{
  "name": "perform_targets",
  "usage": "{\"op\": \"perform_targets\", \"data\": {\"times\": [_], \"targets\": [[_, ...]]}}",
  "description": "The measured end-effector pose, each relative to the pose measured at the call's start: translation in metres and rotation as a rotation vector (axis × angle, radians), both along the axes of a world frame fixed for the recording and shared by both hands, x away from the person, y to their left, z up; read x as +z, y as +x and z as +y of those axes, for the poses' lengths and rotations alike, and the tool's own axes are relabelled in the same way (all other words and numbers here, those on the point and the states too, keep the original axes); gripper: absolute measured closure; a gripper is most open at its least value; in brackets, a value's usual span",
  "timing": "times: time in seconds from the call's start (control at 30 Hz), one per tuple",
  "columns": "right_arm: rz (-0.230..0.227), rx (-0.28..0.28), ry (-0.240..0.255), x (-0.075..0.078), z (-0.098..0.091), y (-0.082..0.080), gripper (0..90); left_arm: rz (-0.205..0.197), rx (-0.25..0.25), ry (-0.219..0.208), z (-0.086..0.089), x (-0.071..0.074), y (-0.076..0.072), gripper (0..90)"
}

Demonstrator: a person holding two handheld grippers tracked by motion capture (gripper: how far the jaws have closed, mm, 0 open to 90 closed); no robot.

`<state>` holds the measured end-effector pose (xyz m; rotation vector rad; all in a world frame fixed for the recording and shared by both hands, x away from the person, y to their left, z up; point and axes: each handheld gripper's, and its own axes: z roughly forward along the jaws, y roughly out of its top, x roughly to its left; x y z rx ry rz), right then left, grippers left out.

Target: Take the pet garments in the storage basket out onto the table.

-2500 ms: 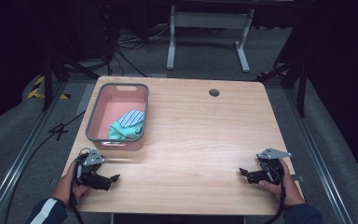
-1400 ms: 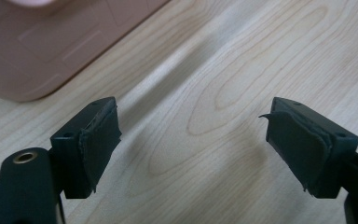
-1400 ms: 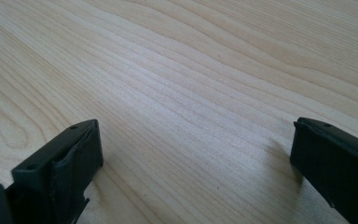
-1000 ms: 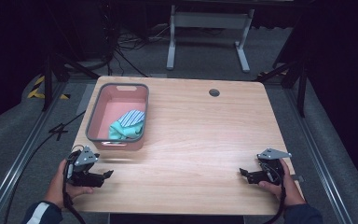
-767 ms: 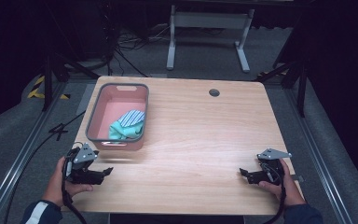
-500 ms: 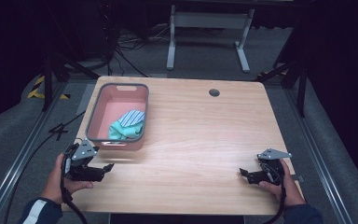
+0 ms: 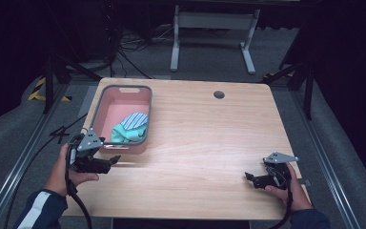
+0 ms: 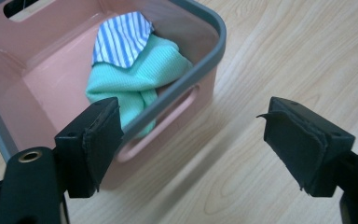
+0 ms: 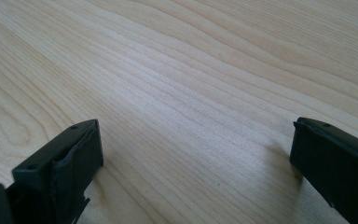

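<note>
A pink basket with a grey rim [image 7: 124, 89] [image 8: 200, 70] stands on the left half of the wooden table [image 7: 205, 138]. Inside it lie a mint-green cloth [image 7: 126, 133] [image 8: 140, 81] and a blue-and-white striped cloth [image 7: 134, 119] [image 8: 121, 39], bunched at the near end. My left gripper [image 7: 113, 160] [image 8: 191, 144] hovers just in front of the basket's near wall, open, with nothing between its jaws. My right gripper [image 7: 249, 177] [image 9: 196, 158] rests low over bare wood near the table's front right corner, open and empty.
A round cable hole [image 7: 218, 94] sits at the table's back centre. A white frame leg [image 7: 209, 21] stands on the floor behind the table. Cables [image 7: 57, 131] trail off the left edge.
My left gripper has lifted and swung from the front left edge toward the basket's near wall. The right gripper has stayed where it was.
</note>
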<state>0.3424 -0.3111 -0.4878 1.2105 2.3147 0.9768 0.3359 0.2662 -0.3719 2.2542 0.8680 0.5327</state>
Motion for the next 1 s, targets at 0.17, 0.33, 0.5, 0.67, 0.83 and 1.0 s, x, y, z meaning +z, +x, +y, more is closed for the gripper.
{"op": "perform_targets", "data": {"times": [0.17, 0.33, 0.5, 0.67, 0.83, 1.0], "targets": [[0.000, 0.000, 0.000, 0.000, 0.000, 0.000, 2.7, 0.006, -0.006, -0.003, -0.004, 0.006, 0.011, 18.3], [-0.001, 0.000, 0.000, 0.000, 0.000, 0.000, 2.9, 0.019, -0.002, 0.024, -0.015, 0.010, 0.030, 18.7], [-0.001, 0.001, 0.000, 0.000, 0.000, 0.000, 3.0, 0.047, -0.004, 0.055, -0.025, 0.010, 0.048, 18.5], [-0.001, 0.001, 0.000, 0.000, 0.000, 0.000, 2.9, 0.065, 0.015, 0.071, -0.031, 0.006, 0.066, 18.1], [-0.001, 0.001, 0.000, 0.000, 0.000, 0.000, 3.0, 0.078, 0.031, 0.082, -0.035, 0.006, 0.083, 18.0], [-0.001, 0.001, 0.000, 0.000, 0.000, 0.000, 3.0, 0.119, 0.041, 0.115, -0.040, 0.003, 0.104, 18.1]]}}
